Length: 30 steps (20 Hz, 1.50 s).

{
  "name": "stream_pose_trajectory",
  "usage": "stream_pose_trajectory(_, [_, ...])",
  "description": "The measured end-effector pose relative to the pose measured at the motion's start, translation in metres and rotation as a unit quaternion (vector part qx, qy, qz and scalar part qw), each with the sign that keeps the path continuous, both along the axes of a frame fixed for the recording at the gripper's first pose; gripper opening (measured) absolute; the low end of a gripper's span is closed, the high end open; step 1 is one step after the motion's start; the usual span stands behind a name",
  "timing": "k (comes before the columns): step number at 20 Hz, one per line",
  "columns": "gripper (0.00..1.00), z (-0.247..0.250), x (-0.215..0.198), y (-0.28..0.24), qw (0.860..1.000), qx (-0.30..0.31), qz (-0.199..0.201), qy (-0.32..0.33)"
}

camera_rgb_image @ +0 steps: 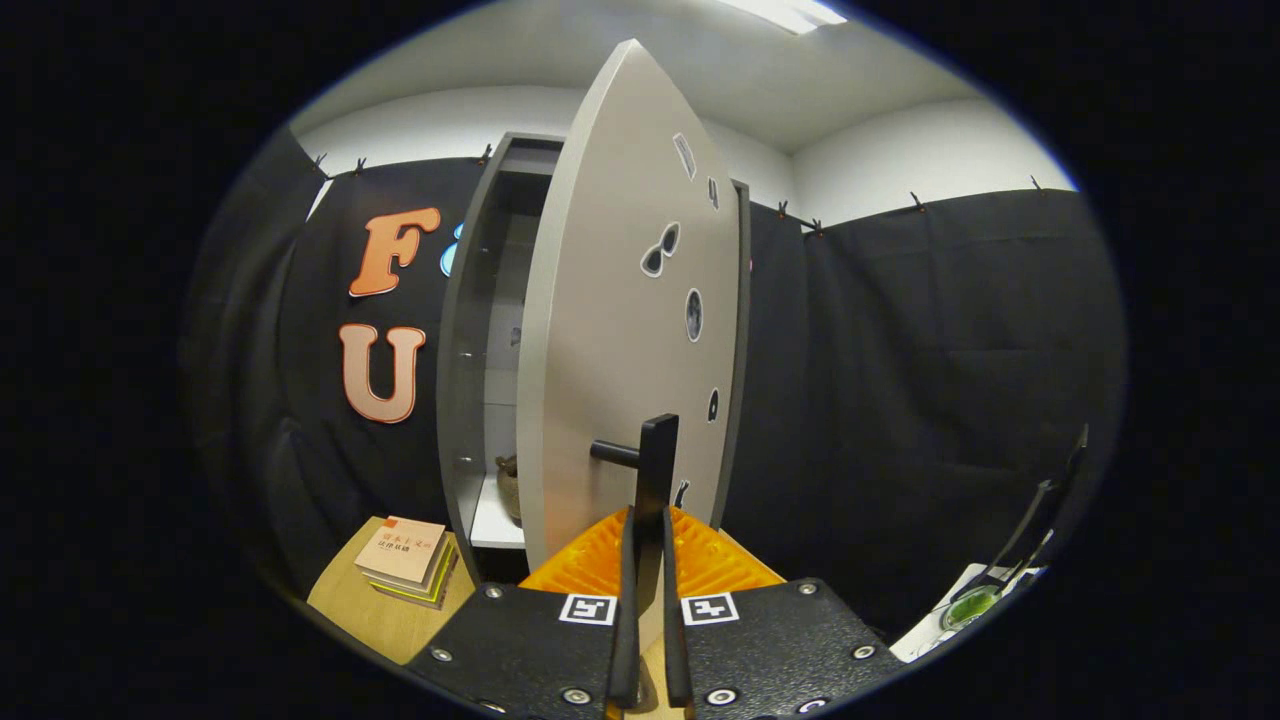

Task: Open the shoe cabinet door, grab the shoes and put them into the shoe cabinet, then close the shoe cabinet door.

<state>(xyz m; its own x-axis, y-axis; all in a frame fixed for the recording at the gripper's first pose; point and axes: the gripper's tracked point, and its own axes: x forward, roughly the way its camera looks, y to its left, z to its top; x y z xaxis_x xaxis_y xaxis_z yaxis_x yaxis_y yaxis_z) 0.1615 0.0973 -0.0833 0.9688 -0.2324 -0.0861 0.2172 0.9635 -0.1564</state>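
Grey shoe cabinet door (625, 330) stands half open at twelve o'clock; the gripper (648, 530) is clamped on its black handle (655, 460). A shoe (509, 488) sits inside at eleven. Pulling off-axis could slip the handle free

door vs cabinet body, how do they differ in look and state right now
The door is light grey, swung open and carries stickers; the cabinet body is darker grey on its side, fixed and bare. The door has a black handle, which the gripper is shut on; the cabinet holds a white shelf. Both are tall and flat-panelled.
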Motion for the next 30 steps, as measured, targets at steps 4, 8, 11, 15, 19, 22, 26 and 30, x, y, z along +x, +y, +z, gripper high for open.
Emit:
stream_pose_trajectory(4, [0.09,0.0,-0.013,-0.03,1.0,0.005,-0.021,-0.006])
stream_pose_trajectory(8, [0.09,0.001,-0.024,-0.064,1.0,0.013,-0.018,-0.007])
stream_pose_trajectory(11, [0.09,0.004,-0.028,-0.091,1.0,0.019,-0.003,-0.006])
stream_pose_trajectory(15, [0.09,0.001,-0.028,-0.136,0.999,0.034,0.014,-0.002])
stream_pose_trajectory(19, [0.07,0.002,-0.029,-0.164,0.997,0.047,0.061,0.004])
stream_pose_trajectory(22, [0.06,0.002,-0.03,-0.183,0.993,0.061,0.098,0.006])
stream_pose_trajectory(26, [0.04,0.003,-0.021,-0.209,0.989,0.069,0.13,0.002])
stream_pose_trajectory(30, [0.04,0.002,-0.015,-0.229,0.983,0.081,0.163,0.003])
